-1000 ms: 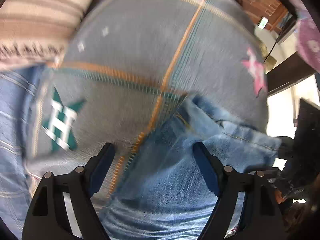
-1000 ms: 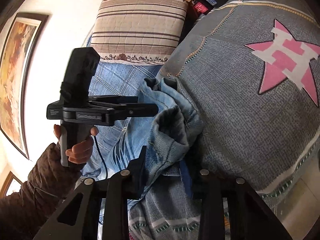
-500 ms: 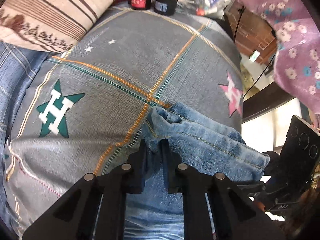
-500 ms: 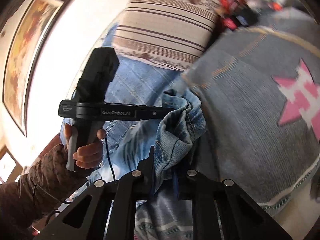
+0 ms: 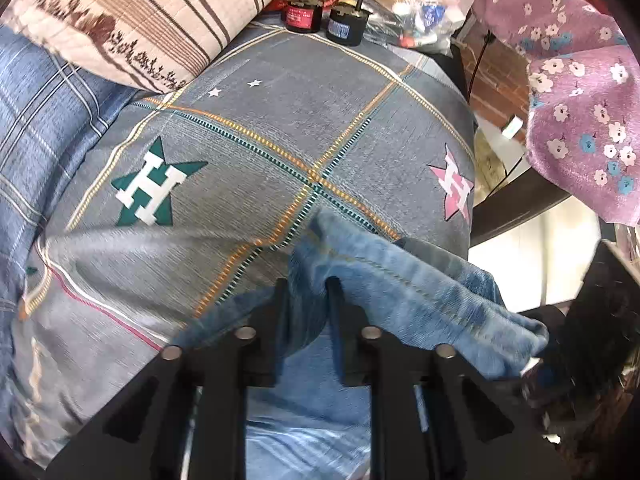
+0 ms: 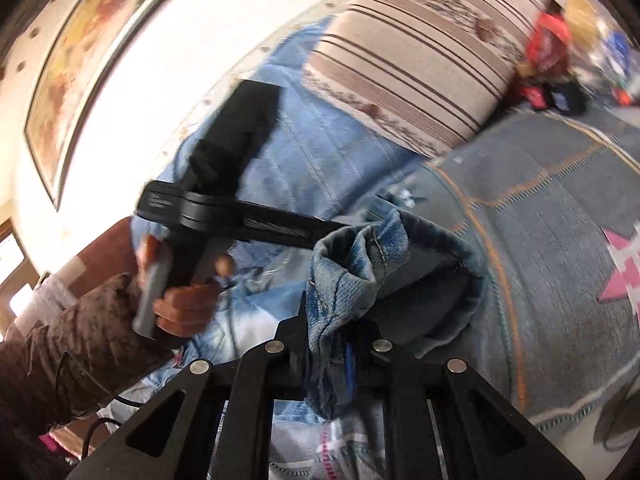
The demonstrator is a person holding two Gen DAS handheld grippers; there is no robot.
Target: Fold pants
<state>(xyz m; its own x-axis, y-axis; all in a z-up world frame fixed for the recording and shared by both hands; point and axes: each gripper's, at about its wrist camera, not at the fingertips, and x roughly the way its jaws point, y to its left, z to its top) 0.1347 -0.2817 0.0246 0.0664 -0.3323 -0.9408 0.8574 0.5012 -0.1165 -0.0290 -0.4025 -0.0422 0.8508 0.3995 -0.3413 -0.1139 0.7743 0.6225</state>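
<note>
- The pants [image 5: 408, 280], blue denim, hang bunched between both grippers above a grey checked bedsheet [image 5: 248, 152]; the lower legs run out of frame.
- The left gripper [image 5: 306, 284] has a fold of denim between its fingers, the jaws easing apart; cloth hides the pads, so contact is hard to judge.
- The right gripper [image 6: 326, 332] is clenched on the hem edge.
- A hand [image 6: 180, 300] holds the left gripper's handle, blurred.
- A striped pillow [image 5: 160, 12] lies beyond, partly cut off.
</note>
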